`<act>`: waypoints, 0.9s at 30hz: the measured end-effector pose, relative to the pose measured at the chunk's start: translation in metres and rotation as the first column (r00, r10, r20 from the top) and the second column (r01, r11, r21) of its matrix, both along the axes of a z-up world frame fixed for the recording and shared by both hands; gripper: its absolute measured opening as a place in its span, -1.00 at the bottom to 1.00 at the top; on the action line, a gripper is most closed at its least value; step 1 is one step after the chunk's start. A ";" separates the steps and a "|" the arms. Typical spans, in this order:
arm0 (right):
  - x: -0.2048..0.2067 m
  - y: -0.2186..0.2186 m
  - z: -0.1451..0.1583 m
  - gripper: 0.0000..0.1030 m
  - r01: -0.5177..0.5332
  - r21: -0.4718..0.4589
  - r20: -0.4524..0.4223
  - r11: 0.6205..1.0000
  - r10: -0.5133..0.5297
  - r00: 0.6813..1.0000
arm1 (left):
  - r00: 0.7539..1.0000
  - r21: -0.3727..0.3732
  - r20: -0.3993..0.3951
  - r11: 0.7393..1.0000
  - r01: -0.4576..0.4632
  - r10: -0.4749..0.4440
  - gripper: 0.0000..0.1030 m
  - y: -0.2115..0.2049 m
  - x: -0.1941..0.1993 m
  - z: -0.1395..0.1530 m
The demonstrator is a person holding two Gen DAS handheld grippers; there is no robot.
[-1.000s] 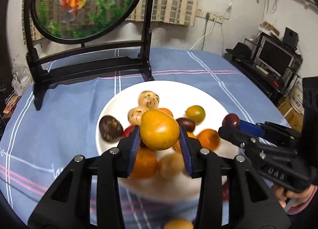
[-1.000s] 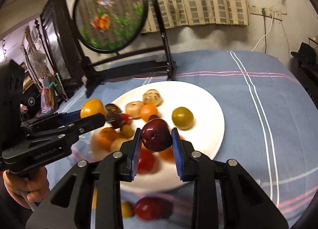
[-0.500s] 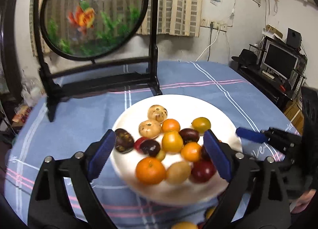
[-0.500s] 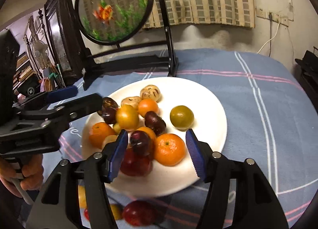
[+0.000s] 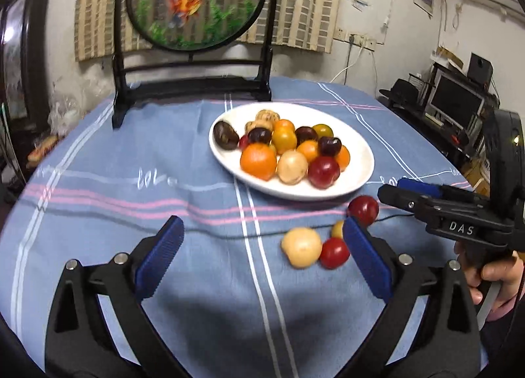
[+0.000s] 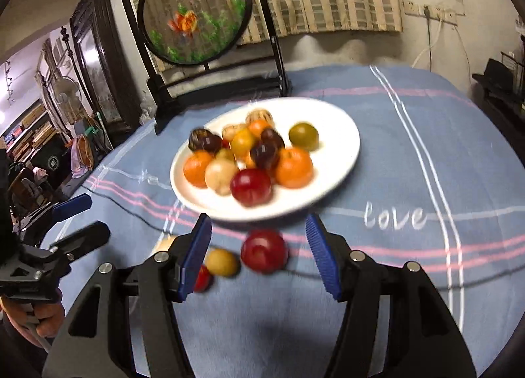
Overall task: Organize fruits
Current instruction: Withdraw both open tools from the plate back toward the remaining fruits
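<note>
Both grips released. Orange fruit formerly in left gripper (image 5: 262, 258) and dark plum formerly in right gripper (image 6: 256, 255) now on plate (image 5: 357, 188), added to pile at frame centre. Left jaws opening to near full width, nothing between pads, only bare cloth (image 5: 98, 161) behind. Right jaws at medium width, empty. Both pulled back from plate toward lower frame.

Meaning for task: two more fruits plated, remainder loose on cloth just below plate rim. Left view, lower right: red plum (image 5: 363, 210), pale fruit (image 5: 301, 247), small red one (image 5: 334, 252), small yellow one (image 5: 338, 228) partly hidden behind right pad. Right view: red plum framed between open pads, not touched; likely next pick. Motion blur in right view, so exact count of loose fruit uncertain, probably four.

Readable text: "DAS" on right gripper body, right edge of left view. "love" woven in cloth, right view lower right; partial "lo.." in left view, left of plate. Label on left gripper body in right view too blurred to read.

Goldfish screen (image 5: 197, 1) on black stand, top centre, behind plate, clear of work area.
</note>
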State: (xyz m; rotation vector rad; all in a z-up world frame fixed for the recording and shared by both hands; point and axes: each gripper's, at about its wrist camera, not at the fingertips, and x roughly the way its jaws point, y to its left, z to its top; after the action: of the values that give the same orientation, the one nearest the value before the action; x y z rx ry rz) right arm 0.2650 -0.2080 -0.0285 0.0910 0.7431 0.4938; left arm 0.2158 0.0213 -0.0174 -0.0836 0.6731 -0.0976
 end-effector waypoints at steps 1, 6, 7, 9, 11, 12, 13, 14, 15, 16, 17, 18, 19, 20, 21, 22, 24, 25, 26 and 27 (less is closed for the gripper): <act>0.000 -0.001 -0.002 0.19 0.004 0.000 -0.008 1.000 -0.004 1.000 | 1.000 -0.004 -0.013 1.000 0.001 -0.001 0.92 0.001 0.001 0.000; 0.002 0.002 -0.008 0.18 0.022 -0.043 -0.001 0.999 -0.022 1.000 | 0.998 -0.050 -0.056 0.998 -0.030 0.027 0.92 0.005 0.005 -0.008; 0.002 0.002 -0.008 0.18 0.022 -0.042 -0.004 0.999 -0.022 1.000 | 0.998 -0.044 -0.058 0.998 -0.038 0.035 0.92 0.006 0.005 -0.008; 0.004 0.003 -0.010 0.18 0.023 -0.042 -0.011 0.999 -0.023 1.000 | 0.998 -0.048 -0.055 0.998 -0.046 0.043 0.92 0.006 0.004 -0.007; 0.006 0.004 -0.013 0.18 0.022 -0.048 -0.017 0.999 -0.023 1.000 | 0.997 -0.049 -0.052 0.997 -0.053 0.050 0.92 0.008 0.003 -0.006; 0.007 0.004 -0.016 0.18 0.023 -0.051 -0.020 0.998 -0.024 1.000 | 0.997 -0.050 -0.052 0.997 -0.056 0.054 0.92 0.009 0.002 -0.006; 0.008 0.005 -0.017 0.18 0.024 -0.055 -0.021 0.998 -0.026 0.999 | 0.997 -0.052 -0.057 0.997 -0.062 0.059 0.92 0.010 0.002 -0.006; 0.008 0.006 -0.019 0.18 0.025 -0.057 -0.023 0.998 -0.026 0.999 | 0.996 -0.057 -0.062 0.996 -0.067 0.063 0.92 0.011 0.003 -0.007; 0.009 0.006 -0.020 0.18 0.025 -0.057 -0.024 0.998 -0.026 0.999 | 0.996 -0.066 -0.067 0.996 -0.068 0.063 0.92 0.012 0.003 -0.007; 0.009 0.006 -0.021 0.18 0.025 -0.053 -0.027 0.998 -0.027 0.999 | 0.995 -0.075 -0.074 0.995 -0.068 0.063 0.92 0.013 0.004 -0.007; 0.010 0.006 -0.022 0.18 0.026 -0.052 -0.029 0.998 -0.027 0.999 | 0.995 -0.083 -0.076 0.994 -0.069 0.063 0.92 0.014 0.003 -0.007; 0.010 0.006 -0.023 0.18 0.029 -0.050 -0.032 0.998 -0.030 0.999 | 0.995 -0.089 -0.073 0.994 -0.069 0.062 0.92 0.015 0.003 -0.006; 0.011 0.006 -0.023 0.18 0.029 -0.051 -0.035 0.998 -0.030 0.999 | 0.996 -0.089 -0.068 0.994 -0.069 0.063 0.92 0.015 0.002 -0.006; 0.011 0.007 -0.024 0.18 0.029 -0.054 -0.038 0.998 -0.031 0.999 | 0.996 -0.084 -0.061 0.994 -0.069 0.063 0.92 0.015 0.001 -0.004; 0.012 0.007 -0.025 0.18 0.029 -0.057 -0.042 0.998 -0.032 0.999 | 0.996 -0.077 -0.055 0.995 -0.069 0.065 0.92 0.014 0.000 -0.003; 0.012 0.007 -0.026 0.18 0.031 -0.058 -0.044 0.998 -0.033 0.998 | 0.997 -0.067 -0.047 0.995 -0.070 0.067 0.92 0.013 -0.001 -0.003; 0.012 0.007 -0.026 0.18 0.036 -0.059 -0.042 0.998 -0.038 0.998 | 0.997 -0.054 -0.040 0.996 -0.072 0.070 0.92 0.012 -0.002 -0.002; 0.013 0.008 -0.026 0.18 0.038 -0.065 -0.044 0.997 -0.041 0.998 | 0.997 -0.053 -0.040 0.996 -0.071 0.069 0.92 0.012 -0.002 -0.002; 0.014 0.009 -0.026 0.18 0.038 -0.070 -0.048 0.997 -0.042 0.998 | 0.997 -0.052 -0.041 0.996 -0.071 0.069 0.92 0.012 -0.002 -0.002; 0.014 0.010 -0.027 0.18 0.036 -0.069 -0.051 0.997 -0.040 0.998 | 0.997 -0.053 -0.042 0.996 -0.072 0.070 0.92 0.012 -0.002 -0.002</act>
State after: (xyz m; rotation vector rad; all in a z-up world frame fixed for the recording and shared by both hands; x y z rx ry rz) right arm 0.2791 -0.1979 -0.0551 0.0549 0.8070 0.4308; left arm 0.2143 0.0335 -0.0193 -0.1617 0.7071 -0.0458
